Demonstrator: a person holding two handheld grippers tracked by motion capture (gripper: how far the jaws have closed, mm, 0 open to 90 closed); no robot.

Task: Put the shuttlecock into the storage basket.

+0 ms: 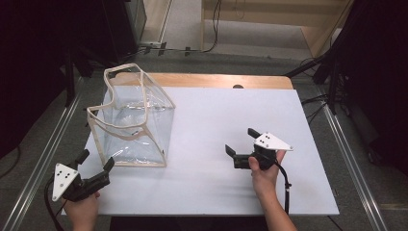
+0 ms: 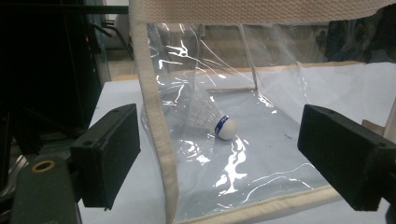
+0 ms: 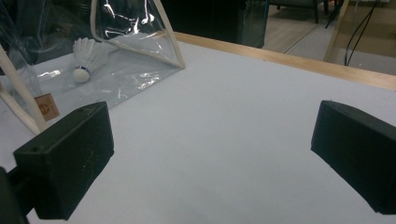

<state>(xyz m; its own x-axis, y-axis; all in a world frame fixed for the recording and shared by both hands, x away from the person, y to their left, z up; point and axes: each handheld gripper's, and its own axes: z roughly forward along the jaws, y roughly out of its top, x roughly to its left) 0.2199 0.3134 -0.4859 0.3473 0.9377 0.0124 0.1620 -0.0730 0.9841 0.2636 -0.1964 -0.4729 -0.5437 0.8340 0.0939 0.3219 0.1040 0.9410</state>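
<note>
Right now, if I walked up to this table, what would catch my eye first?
Probably the clear plastic bag with cream trim, standing open at the table's left side, with a white shuttlecock lying inside on its floor. Next, the two black tools: the left hand-held gripper open beside the bag's near corner, the right hand-held gripper open over bare white tabletop.

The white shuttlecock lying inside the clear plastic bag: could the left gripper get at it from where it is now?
Probably not directly: the clear bag's wall stands between the open left gripper and the white shuttlecock; it would likely have to enter through the bag's top.
</note>
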